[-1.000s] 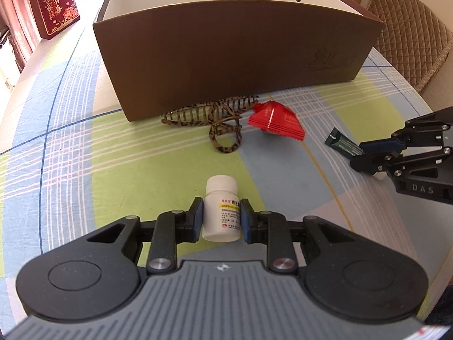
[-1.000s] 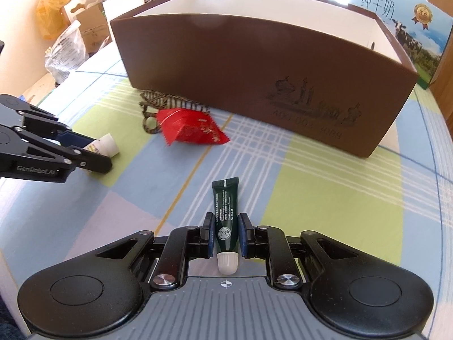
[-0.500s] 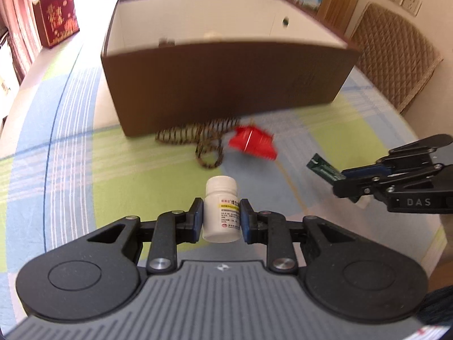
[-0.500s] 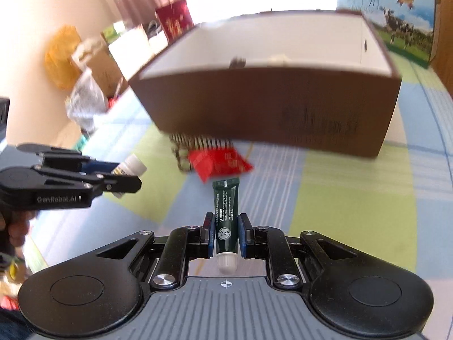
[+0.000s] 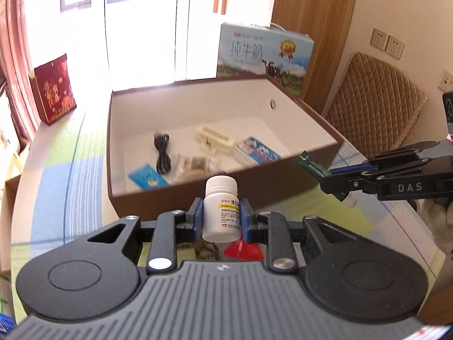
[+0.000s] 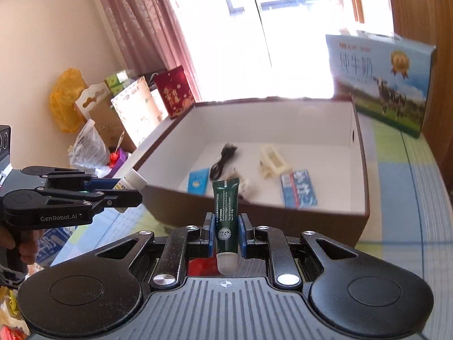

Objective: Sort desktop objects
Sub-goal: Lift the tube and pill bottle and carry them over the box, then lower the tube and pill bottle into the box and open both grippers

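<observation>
Left hand-held gripper clenched on a white bottle, right hand-held gripper grasping a green tube; both raised just before the brown box. Inside the box, black cable, possibly tissues.

White pill bottle upright, green tube cap-down, both airborne
</observation>
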Available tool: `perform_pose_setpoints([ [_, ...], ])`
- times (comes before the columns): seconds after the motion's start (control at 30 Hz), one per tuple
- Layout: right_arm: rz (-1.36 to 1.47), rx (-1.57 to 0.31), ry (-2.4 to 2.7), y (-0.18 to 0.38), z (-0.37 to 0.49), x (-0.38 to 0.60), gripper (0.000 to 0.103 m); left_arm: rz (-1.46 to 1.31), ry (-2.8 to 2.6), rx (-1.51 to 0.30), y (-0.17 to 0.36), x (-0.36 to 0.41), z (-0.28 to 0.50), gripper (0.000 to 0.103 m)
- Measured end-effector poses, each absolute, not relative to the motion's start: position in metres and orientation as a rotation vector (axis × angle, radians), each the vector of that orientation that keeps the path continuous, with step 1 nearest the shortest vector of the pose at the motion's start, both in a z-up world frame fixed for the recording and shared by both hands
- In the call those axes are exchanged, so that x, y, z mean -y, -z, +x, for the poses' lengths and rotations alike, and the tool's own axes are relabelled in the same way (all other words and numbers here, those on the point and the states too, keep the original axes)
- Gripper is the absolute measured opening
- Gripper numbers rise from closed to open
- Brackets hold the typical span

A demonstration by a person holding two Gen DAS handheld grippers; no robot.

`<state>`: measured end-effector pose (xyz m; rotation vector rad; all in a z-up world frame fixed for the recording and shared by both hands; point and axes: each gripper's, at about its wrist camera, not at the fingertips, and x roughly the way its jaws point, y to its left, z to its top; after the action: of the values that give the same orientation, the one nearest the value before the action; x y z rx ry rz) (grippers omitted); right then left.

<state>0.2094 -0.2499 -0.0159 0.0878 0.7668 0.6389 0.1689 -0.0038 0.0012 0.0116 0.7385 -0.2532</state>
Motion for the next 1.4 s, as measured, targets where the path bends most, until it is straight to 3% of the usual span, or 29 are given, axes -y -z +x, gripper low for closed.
perform_pose_setpoints([
  [0.27,0.070,-0.755,-0.636,0.007,0.261,0.241,0.014,0.009,0.239,-0.711,-0.018,-0.005,0.216,0.022],
  [0.47,0.062,-0.852,-0.629,0.026,0.303,0.224,0.014,-0.019,0.242,-0.753,-0.016,-0.012,0.258,0.022],
  [1.0,-0.112,-1.180,-0.627,0.091,0.370,0.189,0.014,-0.128,0.217,-1.180,0.066,-0.008,0.340,0.022],
  [1.4,-0.139,-1.213,-0.636,0.096,0.374,0.184,0.014,-0.069,0.209,-1.299,0.090,0.001,0.353,0.022],
])
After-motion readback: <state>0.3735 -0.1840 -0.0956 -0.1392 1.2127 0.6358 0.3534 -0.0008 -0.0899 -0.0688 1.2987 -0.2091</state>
